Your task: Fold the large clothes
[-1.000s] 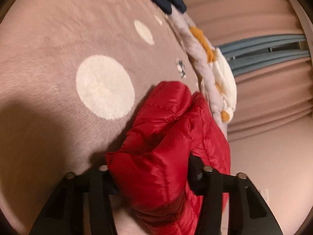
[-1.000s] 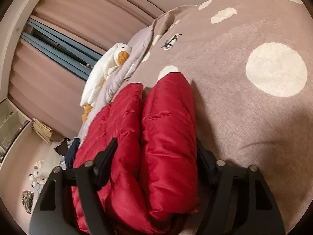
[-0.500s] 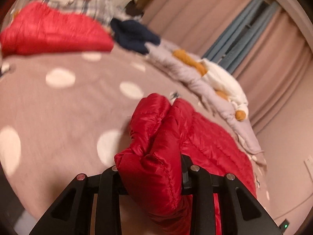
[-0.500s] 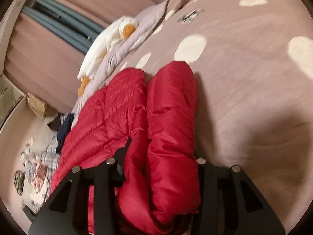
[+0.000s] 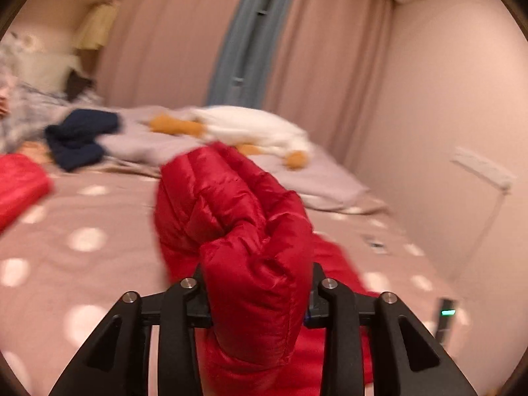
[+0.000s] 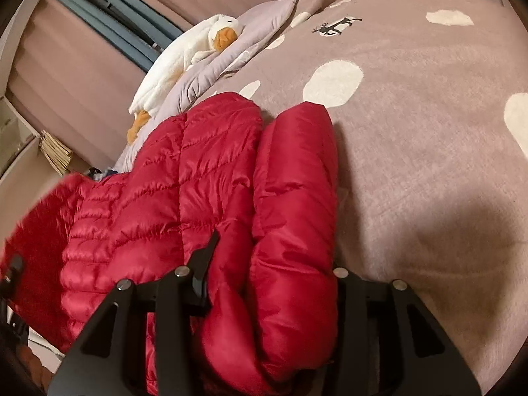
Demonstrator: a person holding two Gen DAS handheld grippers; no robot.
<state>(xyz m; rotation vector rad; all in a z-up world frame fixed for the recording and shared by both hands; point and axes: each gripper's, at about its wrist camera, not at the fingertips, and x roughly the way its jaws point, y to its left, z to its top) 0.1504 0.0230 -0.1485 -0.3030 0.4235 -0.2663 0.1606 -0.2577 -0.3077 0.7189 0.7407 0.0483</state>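
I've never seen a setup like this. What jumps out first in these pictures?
The shiny red puffer jacket fills the middle of both views, bunched up and pinched by the left gripper and the right gripper. Behind it a white plush duck lies on a lilac quilt at the far edge of the dotted pink blanket.

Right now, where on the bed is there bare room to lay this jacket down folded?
Free: the dotted blanket right of the red puffer jacket, below the reindeer print. Crowded: the far edge, with the plush duck, lilac quilt, navy garment and second red item.
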